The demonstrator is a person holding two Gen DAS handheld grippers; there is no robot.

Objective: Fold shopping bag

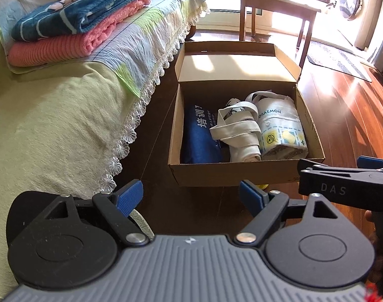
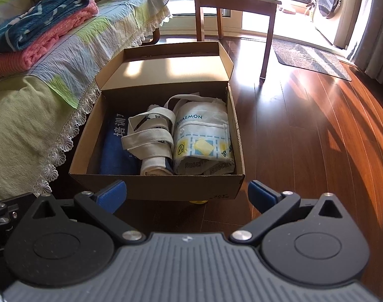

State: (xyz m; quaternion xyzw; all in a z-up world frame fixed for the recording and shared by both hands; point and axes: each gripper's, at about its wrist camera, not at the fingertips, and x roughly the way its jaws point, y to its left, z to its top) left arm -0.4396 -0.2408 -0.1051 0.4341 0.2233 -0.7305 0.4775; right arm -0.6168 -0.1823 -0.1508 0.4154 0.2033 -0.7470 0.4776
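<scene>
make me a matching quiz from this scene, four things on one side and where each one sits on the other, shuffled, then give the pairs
Things:
1. blue bag
2. cream canvas bag
3. white printed bag
4. pink towel

Places:
A. middle of the cardboard box
B. on the bed, under the blue patterned towel
C. right side of the box, against its wall
D. left side of the box

Pairs: 1-D, 2-A, 3-C, 4-B
</scene>
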